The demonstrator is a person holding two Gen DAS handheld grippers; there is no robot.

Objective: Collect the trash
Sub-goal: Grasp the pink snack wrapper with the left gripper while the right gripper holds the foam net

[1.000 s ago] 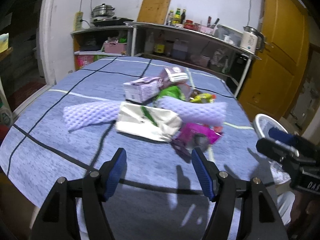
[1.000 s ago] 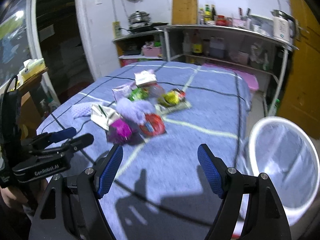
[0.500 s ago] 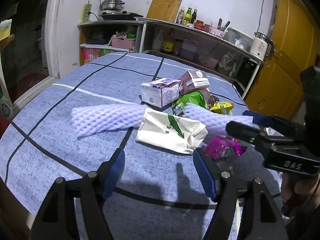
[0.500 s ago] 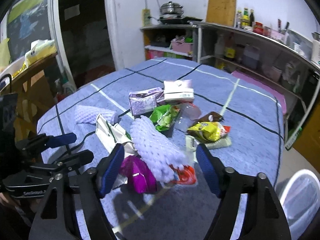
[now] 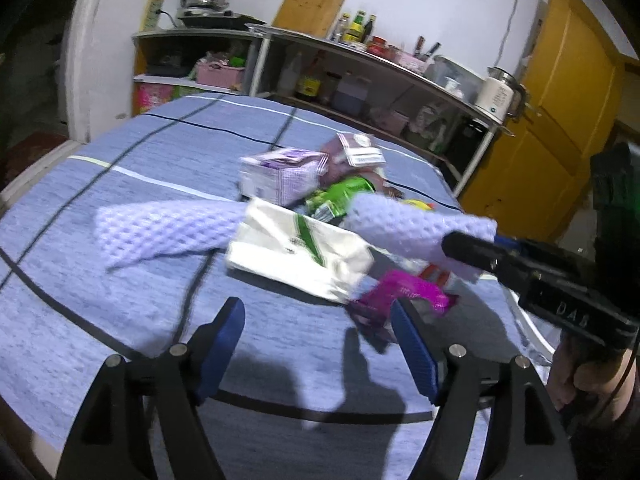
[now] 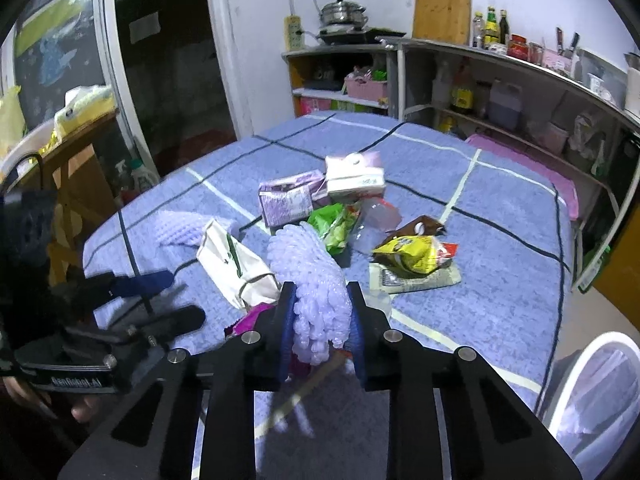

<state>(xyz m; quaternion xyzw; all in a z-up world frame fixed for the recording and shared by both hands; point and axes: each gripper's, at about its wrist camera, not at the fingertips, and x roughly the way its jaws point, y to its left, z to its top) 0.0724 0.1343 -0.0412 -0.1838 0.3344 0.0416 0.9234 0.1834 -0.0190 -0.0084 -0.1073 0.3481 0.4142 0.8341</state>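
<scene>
R gripper (image 6: 320, 320) has just been closing, now clamped on the near foam net (image 6: 308, 276) to lift it toward the bin (image 6: 600, 384) at right. L gripper (image 5: 318, 344) has just been opening, holds nothing, near the magenta wrapper (image 5: 400, 292).

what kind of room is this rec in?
Most likely a home kitchen or dining area. A steamer pot sits on a cooktop, open shelves hold sauce bottles and jars, and an electric kettle stands near a yellow door. Snack trash lies on a blue-clothed table.
</scene>
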